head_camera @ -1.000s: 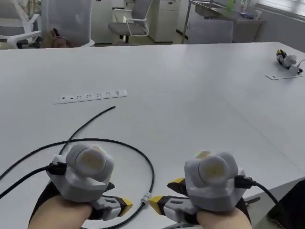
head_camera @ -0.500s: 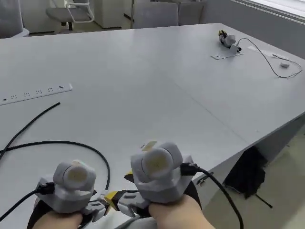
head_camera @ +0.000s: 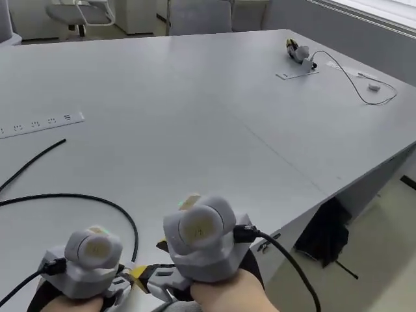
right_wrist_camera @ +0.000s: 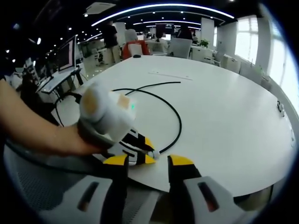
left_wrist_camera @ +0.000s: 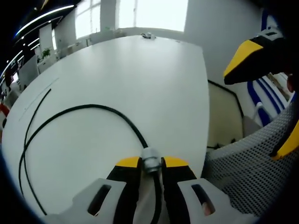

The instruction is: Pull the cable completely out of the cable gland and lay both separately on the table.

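Head view: a thin black cable point(head_camera: 71, 194) loops over the smooth grey desk point(head_camera: 195, 97) at near left.

Left gripper view: the yellow-tipped left claw point(left_wrist_camera: 150, 164) clamps the small ribbed grey cable gland point(left_wrist_camera: 150, 155), with the cable still in it.

Right gripper view: the right claw point(right_wrist_camera: 148, 161) gapes open just short of the gland.

The head view looks forward and down from above the near edge of the counter point(head_camera: 195, 97), the left gripper view sits low and faces along the counter toward bright windows point(left_wrist_camera: 154, 14), the right gripper view faces the left tongs point(right_wrist_camera: 144, 147) and the cable gland point(right_wrist_camera: 153, 156) at close range, and all three share the looping cable point(head_camera: 97, 198).
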